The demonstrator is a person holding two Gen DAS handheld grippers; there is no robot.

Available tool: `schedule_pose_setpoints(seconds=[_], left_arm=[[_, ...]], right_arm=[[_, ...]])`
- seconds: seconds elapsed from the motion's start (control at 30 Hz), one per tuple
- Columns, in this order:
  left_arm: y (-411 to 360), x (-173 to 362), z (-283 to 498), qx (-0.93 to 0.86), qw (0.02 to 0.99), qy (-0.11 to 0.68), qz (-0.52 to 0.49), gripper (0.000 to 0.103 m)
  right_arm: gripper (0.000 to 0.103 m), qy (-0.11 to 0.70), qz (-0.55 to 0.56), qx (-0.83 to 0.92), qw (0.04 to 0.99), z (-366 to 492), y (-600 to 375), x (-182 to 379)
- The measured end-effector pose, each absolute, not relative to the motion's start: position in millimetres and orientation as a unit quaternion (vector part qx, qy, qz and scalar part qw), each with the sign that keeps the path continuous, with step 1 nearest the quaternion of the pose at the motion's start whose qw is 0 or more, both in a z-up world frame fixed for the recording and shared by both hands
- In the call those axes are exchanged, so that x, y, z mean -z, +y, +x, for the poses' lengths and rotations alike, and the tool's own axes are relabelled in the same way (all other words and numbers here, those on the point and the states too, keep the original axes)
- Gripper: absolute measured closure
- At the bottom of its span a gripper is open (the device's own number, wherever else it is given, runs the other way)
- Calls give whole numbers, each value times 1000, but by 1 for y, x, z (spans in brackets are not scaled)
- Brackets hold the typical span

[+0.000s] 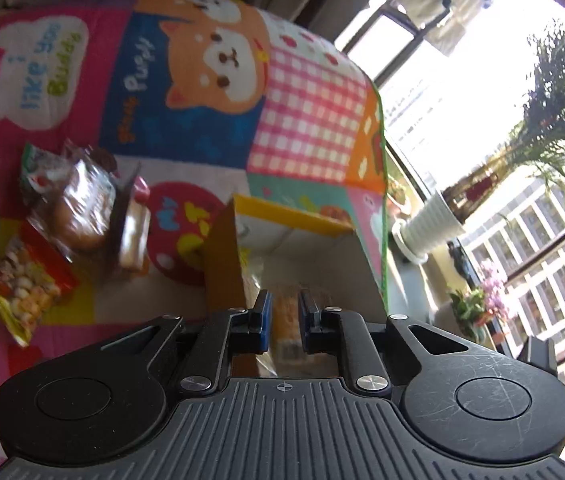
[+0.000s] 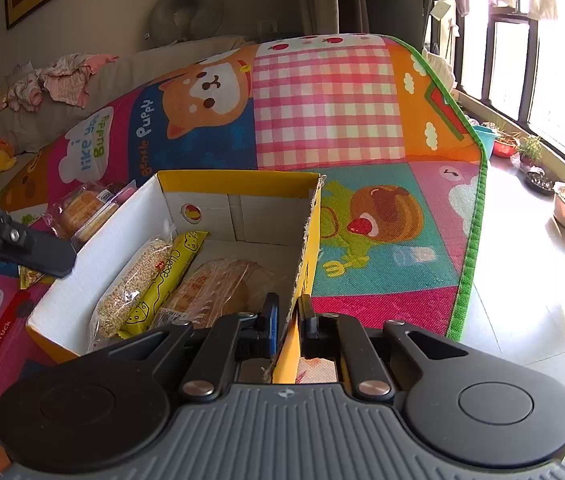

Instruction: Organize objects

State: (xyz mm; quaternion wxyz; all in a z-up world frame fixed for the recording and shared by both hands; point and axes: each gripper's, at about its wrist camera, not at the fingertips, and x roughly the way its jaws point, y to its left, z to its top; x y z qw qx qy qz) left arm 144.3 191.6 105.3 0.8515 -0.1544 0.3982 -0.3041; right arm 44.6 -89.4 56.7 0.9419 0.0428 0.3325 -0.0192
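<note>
Snack packets: three already lie in the yellow box [image 2: 238, 188] on the play mat [image 2: 322, 112]; loose ones [image 1: 78, 204] sit on the mat beside it. Right gripper [image 2: 287, 314] clamped on the box's right wall, steadying it. Left gripper [image 1: 284, 308] over the box, jaws nearly together, nothing visibly pinched. Judgement: keep the wall pinned, swing left toward the loose packets, grip each by its edge.
</note>
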Motion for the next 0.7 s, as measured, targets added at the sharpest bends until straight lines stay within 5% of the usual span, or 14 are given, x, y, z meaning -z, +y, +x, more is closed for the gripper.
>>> schedule_pose_setpoints(seconds=[0.13,0.3,0.7], left_arm=[[225,-117,146,145,938,310,-60,86],[251,-98,165,107,932,345,-26,85],[257,-61,247,150,857,459,-181,84]], right_arm=[[94,332,40,21,942,45,-88,-57],[94,332,34,22,942,45,-86,-55],[94,338,26,25,940,48,-83,-55]])
